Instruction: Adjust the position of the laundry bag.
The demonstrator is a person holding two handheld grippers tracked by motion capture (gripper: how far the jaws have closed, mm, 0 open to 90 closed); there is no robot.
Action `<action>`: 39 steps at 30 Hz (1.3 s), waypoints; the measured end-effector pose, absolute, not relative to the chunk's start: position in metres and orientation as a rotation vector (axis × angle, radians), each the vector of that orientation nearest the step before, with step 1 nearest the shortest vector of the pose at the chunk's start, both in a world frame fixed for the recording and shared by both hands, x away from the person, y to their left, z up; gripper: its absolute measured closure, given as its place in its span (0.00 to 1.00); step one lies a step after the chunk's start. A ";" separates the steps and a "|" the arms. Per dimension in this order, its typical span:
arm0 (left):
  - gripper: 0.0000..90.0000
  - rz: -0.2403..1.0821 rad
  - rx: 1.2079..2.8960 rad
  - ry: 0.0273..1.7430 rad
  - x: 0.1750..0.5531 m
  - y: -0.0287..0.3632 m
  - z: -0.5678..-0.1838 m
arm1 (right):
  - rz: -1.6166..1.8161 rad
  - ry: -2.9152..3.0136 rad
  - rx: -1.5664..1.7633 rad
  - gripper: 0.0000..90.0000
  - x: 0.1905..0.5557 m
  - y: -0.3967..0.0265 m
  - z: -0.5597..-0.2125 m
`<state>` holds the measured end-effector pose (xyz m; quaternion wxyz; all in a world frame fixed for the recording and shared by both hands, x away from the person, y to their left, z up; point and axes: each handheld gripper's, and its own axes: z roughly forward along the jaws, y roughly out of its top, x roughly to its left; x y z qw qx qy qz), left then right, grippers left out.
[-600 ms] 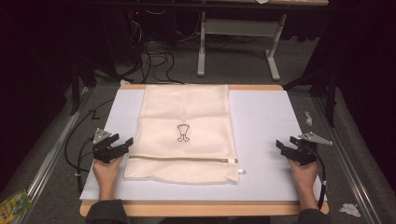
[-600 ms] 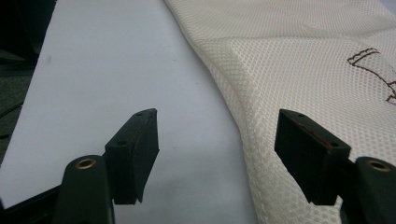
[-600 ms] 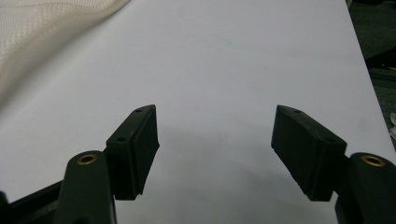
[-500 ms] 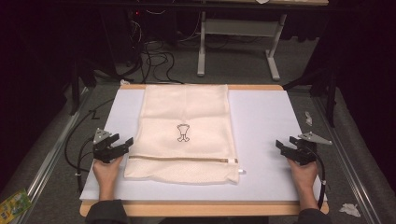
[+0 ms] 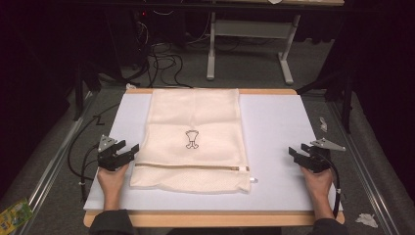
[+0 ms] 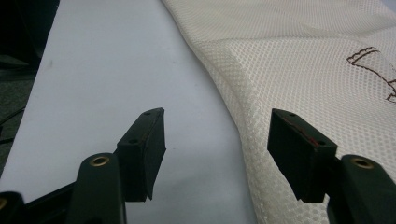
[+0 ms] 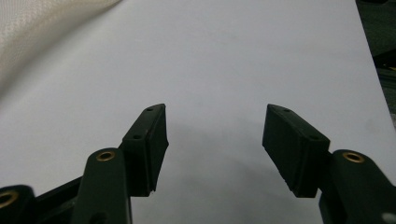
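A cream mesh bag (image 5: 195, 137) lies flat in the middle of the white table top (image 5: 274, 127), with a brown emblem (image 5: 192, 139) on it and a zipper (image 5: 191, 167) across its near end. My left gripper (image 5: 129, 151) rests at the bag's left edge, open; in the left gripper view (image 6: 217, 126) the mesh bag's (image 6: 303, 70) edge runs between the jaws, untouched. My right gripper (image 5: 298, 150) sits open on bare table well to the right of the bag. In the right gripper view (image 7: 215, 121) its jaws span bare white surface, and a corner of the bag (image 7: 37, 28) lies far off.
A white zipper pull (image 5: 253, 180) sticks out at the bag's near right corner. The table has a wooden front edge (image 5: 210, 219). Cables (image 5: 161, 63) and a grey desk frame (image 5: 249, 44) stand on the floor beyond. Crumpled paper (image 5: 366, 219) lies on the floor at right.
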<state>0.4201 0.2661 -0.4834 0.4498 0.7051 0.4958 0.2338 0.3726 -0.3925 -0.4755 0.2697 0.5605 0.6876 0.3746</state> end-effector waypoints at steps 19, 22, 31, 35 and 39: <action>0.41 0.543 1.733 1.269 0.424 0.268 -0.483 | 1.047 1.845 1.531 0.55 0.374 -0.397 -0.474; 0.41 0.557 1.736 1.256 0.423 0.267 -0.482 | 1.055 1.815 1.545 0.55 0.373 -0.398 -0.473; 0.39 0.495 1.801 1.256 0.419 0.264 -0.472 | 1.102 1.858 1.538 0.66 0.373 -0.389 -0.465; 0.37 0.465 1.817 1.271 0.417 0.264 -0.465 | 1.115 1.903 1.534 0.66 0.373 -0.380 -0.465; 0.38 0.456 1.859 1.261 0.412 0.260 -0.460 | 1.122 1.946 1.491 0.66 0.371 -0.368 -0.461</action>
